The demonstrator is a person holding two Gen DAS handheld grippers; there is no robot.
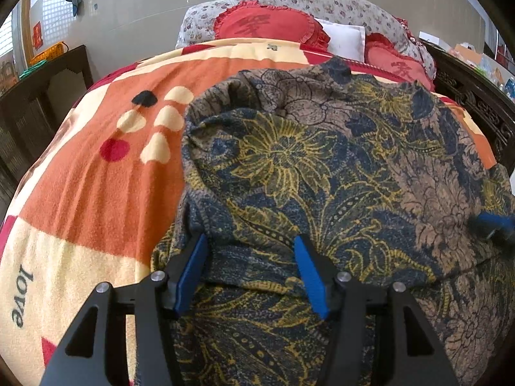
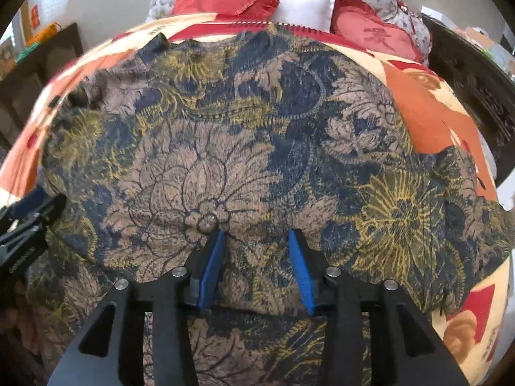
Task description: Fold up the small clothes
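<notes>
A floral garment (image 1: 322, 167) in dark blue, brown and yellow lies spread on an orange and cream blanket (image 1: 96, 173) on a bed. In the right wrist view the same garment (image 2: 225, 148) fills most of the picture. My left gripper (image 1: 250, 238) stands open over the garment's near left part, above a folded edge, with its blue pads (image 1: 193, 270) apart and not pressing the cloth. My right gripper (image 2: 257, 233) is also open, low over the brown flower print, with cloth showing in the gap. Each gripper appears at the other view's edge: right gripper (image 1: 492, 222), left gripper (image 2: 29, 215).
Red heart-shaped cushions (image 1: 267, 25), a white pillow (image 1: 347, 38) and a floral bolster (image 1: 322, 0) lie at the head of the bed. Dark wooden furniture stands on the left (image 1: 42, 96) and a carved dark frame on the right (image 1: 476, 96). The blanket (image 2: 428, 112) shows bare beside the garment.
</notes>
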